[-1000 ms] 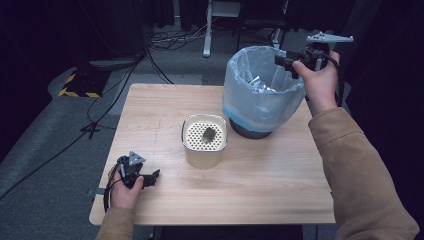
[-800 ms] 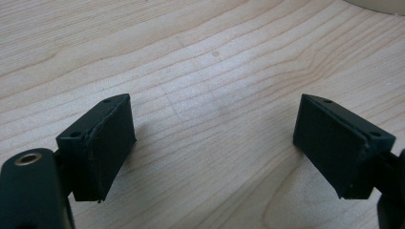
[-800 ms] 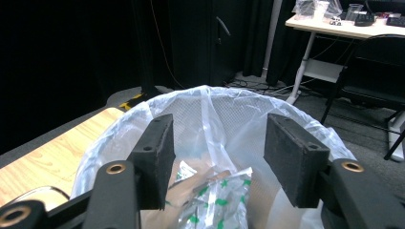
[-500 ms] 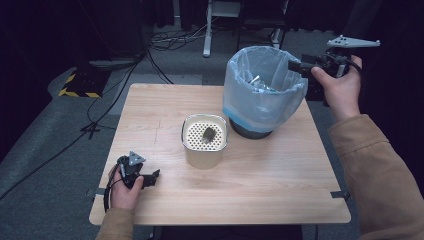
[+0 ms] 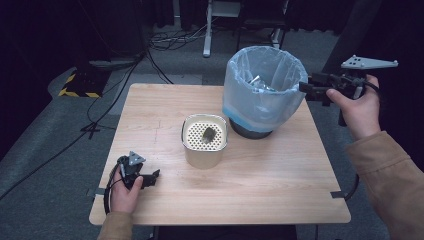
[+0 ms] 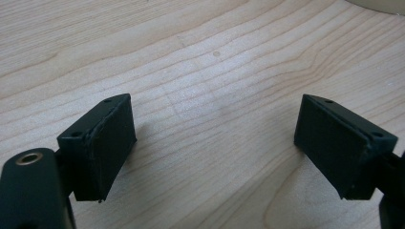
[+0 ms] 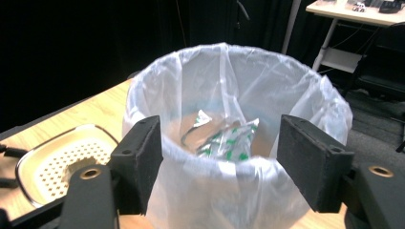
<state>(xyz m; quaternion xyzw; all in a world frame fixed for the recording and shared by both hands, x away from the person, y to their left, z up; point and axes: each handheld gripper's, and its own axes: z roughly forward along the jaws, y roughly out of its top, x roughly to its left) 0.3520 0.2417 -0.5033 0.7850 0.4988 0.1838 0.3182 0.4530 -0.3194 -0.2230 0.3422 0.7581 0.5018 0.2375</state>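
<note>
Wrappers (image 7: 224, 138) already lie in the lined bin (image 5: 262, 90) by the worktop's far right corner, both grippers' jaws apart and empty, one dark piece (image 5: 207, 134) left in the perforated container (image 5: 205, 157) mid-worktop

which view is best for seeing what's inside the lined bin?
The right gripper view: it looks over the rim of the bin at a green-and-white printed wrapper lying inside, framed by the right gripper and its open fingers. The high view shows the bin whole, its contents small and unclear. The left gripper view faces bare table.
</note>
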